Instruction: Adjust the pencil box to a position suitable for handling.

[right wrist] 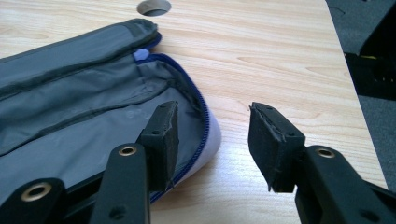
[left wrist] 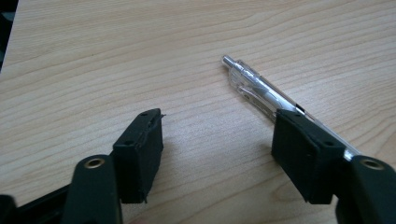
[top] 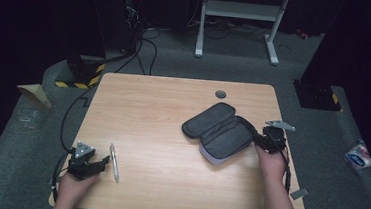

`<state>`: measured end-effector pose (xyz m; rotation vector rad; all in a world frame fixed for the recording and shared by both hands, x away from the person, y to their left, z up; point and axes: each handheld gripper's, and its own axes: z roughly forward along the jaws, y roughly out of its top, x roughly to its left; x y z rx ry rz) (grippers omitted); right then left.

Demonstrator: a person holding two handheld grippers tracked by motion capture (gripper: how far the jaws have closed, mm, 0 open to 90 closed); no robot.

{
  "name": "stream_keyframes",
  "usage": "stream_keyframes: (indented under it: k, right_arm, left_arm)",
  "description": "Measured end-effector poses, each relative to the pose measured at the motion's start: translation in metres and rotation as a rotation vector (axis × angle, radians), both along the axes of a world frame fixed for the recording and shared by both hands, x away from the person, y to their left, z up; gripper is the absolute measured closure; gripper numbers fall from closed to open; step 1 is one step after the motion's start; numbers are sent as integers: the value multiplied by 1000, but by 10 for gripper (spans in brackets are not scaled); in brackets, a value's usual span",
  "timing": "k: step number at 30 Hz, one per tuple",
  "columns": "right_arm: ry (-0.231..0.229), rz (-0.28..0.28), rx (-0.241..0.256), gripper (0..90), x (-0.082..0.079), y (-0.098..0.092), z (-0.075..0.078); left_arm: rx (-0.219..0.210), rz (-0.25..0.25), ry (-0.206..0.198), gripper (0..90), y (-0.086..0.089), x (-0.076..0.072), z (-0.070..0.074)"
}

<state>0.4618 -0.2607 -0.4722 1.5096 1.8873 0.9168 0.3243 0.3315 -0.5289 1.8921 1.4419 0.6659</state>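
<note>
A clear ballpoint pen point(top: 114, 161) lies near the table's front left. My left gripper point(top: 101, 162) sits just left of it, open. In the left gripper view the pen point(left wrist: 261, 91) runs under the right jaw, and the left gripper point(left wrist: 219, 121) has bare wood between its fingers. A dark grey pencil case point(top: 216, 132) lies unzipped and spread open at the right of the table. My right gripper point(top: 257, 138) stands open at its right edge. In the right gripper view the right gripper point(right wrist: 212, 116) straddles the blue-zipped rim of the pencil case point(right wrist: 70, 102), one jaw over the lining, the other over the table.
A round cable hole point(top: 220, 94) sits behind the case on the wooden table point(top: 163, 108). The table's right edge is close to my right hand. Cables, a white desk frame point(top: 241, 11) and a packet point(top: 359, 156) are on the floor around it.
</note>
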Motion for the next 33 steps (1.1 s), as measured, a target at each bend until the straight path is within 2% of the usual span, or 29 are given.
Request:
stream_keyframes:
  k: [5, 7, 10, 15, 18, 21, 33]
  right_arm:
    - [42, 2, 13, 559, 6, -2, -9]
    - [40, 19, -4, 562, 7, -1, -11]
    - [43, 26, -1, 602, 8, 3, -13]
    - [52, 29, -8, 726, 6, 7, -13]
    - [52, 37, -3, 780, 3, 8, -13]
    - [51, 42, 0, 797, 0, 8, -14]
    - [31, 76, 7, 795, -25, 9, -22]
  left_arm:
    - [-11, -2, 1, 445, 1, -3, 1]
    - [-20, -4, 2, 474, 2, -4, 3]
    - [-23, 3, -16, 525, 3, -5, 8]
    - [-30, 4, -59, 602, -2, -9, 17]
    - [-37, -27, -85, 665, -6, -12, 22]
    - [-47, -51, -98, 684, -16, -13, 28]
    - [-22, -156, -99, 690, -62, -13, 32]
